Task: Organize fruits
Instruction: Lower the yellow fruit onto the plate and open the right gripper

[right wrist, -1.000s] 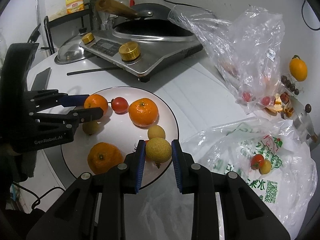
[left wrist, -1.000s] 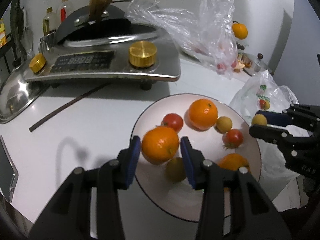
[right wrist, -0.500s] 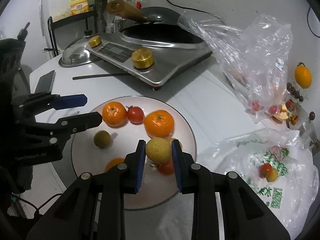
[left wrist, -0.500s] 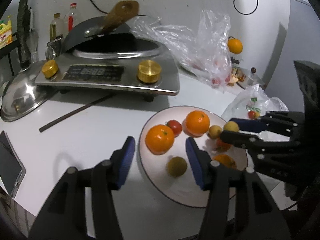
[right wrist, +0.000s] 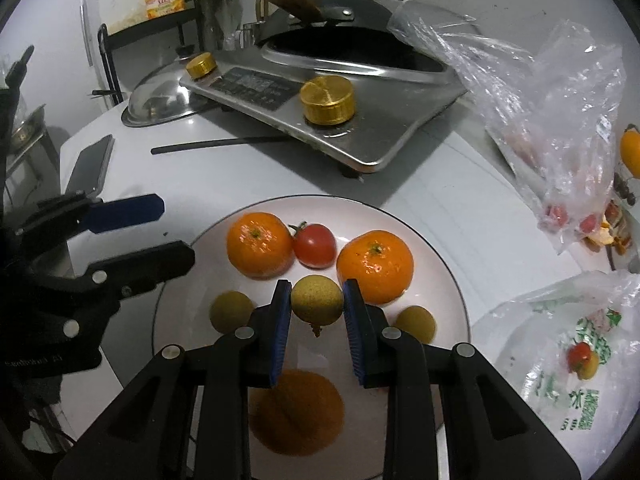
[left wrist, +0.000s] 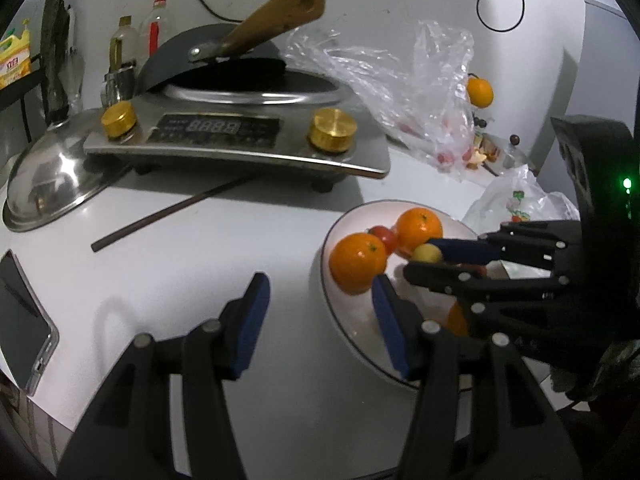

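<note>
"8888" on cooker display

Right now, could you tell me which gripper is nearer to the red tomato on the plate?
Right. The right gripper, shut on a small yellow-green fruit, hangs just in front of the tomato. The left gripper is open, off the plate's left edge, beyond an orange.

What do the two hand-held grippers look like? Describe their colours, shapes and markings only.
Both the left hand-held gripper and right hand-held gripper are matte black linkage frames with round silver pivot pins and flat blue ribbed finger pads. The right's body shows a green light; the left's bears faint pale lettering.
</note>
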Motion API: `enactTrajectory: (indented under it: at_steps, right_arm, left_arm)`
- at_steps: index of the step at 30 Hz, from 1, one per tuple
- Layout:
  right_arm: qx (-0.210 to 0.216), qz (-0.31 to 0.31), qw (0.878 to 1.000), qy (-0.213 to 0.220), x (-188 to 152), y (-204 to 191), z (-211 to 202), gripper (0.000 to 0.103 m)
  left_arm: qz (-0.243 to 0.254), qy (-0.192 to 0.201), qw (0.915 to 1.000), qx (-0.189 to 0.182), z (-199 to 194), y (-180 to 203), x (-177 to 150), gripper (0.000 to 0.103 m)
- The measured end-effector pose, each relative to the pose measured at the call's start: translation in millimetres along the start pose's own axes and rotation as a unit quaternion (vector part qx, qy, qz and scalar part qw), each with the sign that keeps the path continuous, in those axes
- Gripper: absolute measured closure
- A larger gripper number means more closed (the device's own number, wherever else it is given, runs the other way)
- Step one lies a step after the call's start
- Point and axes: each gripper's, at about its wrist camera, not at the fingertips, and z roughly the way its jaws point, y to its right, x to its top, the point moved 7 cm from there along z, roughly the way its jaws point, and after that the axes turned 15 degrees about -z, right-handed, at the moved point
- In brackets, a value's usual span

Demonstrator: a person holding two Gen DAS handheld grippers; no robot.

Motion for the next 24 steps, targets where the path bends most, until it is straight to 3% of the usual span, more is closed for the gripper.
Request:
enactTrajectory:
  at_steps: [9,12,14,24]
  right_arm:
    - [0.003,0.003,1.000,-0.019,0.1,-5.1,11.7,0.075]
    - [0.000,0.002,1.000,-0.024,0.2,-4.8,12.4,0.073]
    - [-0.002,0.003,1.000,-0.024,-0.1,-5.2,11.9,0.067]
    - [-0.006,0.002,1.000,-0.006,-1.5,-4.2,-9.1,0.066]
  left_arm:
    - [-0.010,-0.007,0.9999,-0.007,3.9,-10.5,-2.4,0.047]
    - [-0.013,-0.010,0.9998,-0.011,4.1,-11.1,-4.1,0.038]
    - [-0.015,-0.009,0.9998,-0.011,2.4,-11.4,-3.8,0.038]
    - [-0.012,0.003,0.9999,-0.003,-9.2,-4.2,-2.4,0.038]
